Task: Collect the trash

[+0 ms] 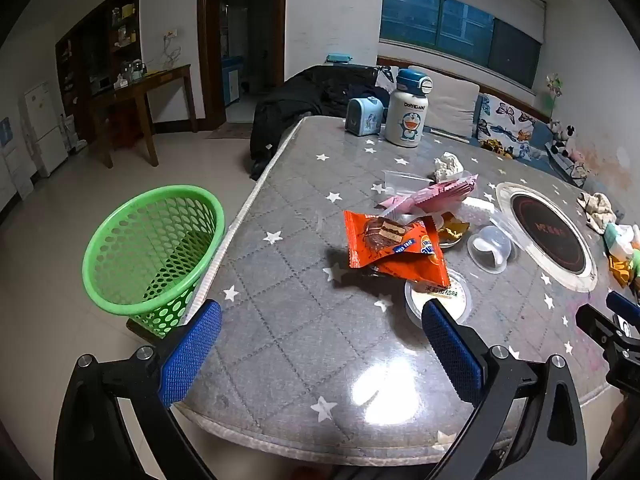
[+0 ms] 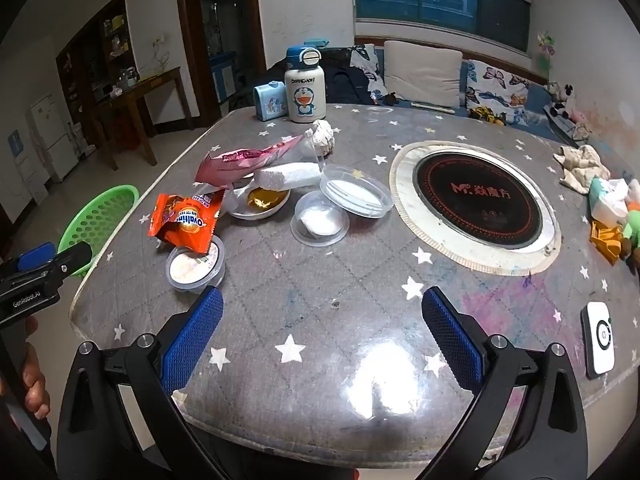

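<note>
A pile of trash lies on the grey star-patterned table [image 1: 280, 320]: an orange snack wrapper [image 1: 394, 248] [image 2: 184, 220], a pink wrapper [image 1: 432, 196] [image 2: 248, 158], a sealed white pudding cup [image 1: 438, 298] [image 2: 196, 266], clear plastic cups [image 2: 320, 220], a lid [image 2: 356, 196], a crumpled tissue [image 2: 324, 136] and a white foam piece [image 2: 288, 176]. A green mesh basket [image 1: 154, 248] [image 2: 98, 220] stands on the floor beside the table's left edge. My left gripper [image 1: 320, 344] hovers open over the near table edge. My right gripper [image 2: 322, 336] also stands open and holds nothing.
A Doraemon bottle [image 2: 305, 88] and a small blue box [image 2: 271, 101] stand at the far edge. A round inset cooktop [image 2: 476, 200] fills the right half. A cloth [image 2: 580, 166], tissue pack and toys lie far right; a white device [image 2: 598, 338] lies near right.
</note>
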`<state>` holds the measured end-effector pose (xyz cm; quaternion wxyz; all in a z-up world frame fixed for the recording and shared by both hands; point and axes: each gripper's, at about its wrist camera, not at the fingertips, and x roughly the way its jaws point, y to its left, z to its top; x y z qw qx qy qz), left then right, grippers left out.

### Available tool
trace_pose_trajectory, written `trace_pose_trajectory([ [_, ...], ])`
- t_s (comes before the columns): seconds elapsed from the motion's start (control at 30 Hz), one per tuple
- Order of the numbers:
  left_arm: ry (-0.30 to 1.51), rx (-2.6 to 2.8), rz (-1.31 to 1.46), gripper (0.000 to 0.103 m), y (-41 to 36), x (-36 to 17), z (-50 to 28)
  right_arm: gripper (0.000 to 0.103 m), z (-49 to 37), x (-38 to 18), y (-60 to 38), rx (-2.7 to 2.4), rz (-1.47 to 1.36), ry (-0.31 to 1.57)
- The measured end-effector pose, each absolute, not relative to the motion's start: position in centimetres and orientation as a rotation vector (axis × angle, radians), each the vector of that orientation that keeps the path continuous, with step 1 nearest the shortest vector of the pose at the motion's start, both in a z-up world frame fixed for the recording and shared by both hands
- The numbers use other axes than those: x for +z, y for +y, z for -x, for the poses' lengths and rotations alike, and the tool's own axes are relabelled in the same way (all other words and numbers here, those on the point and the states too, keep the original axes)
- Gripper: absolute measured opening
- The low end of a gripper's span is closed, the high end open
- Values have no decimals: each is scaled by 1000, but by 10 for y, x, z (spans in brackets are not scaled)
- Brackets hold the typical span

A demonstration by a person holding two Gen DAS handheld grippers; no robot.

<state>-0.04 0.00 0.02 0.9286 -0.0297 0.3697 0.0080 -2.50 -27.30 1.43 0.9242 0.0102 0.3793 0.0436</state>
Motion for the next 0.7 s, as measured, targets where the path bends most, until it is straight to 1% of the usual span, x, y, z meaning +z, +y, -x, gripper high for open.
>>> trace_pose_trajectory([
  [0.7, 761, 45, 57, 97, 4, -3, -1, 98, 25, 11, -274, 97, -29, 780],
])
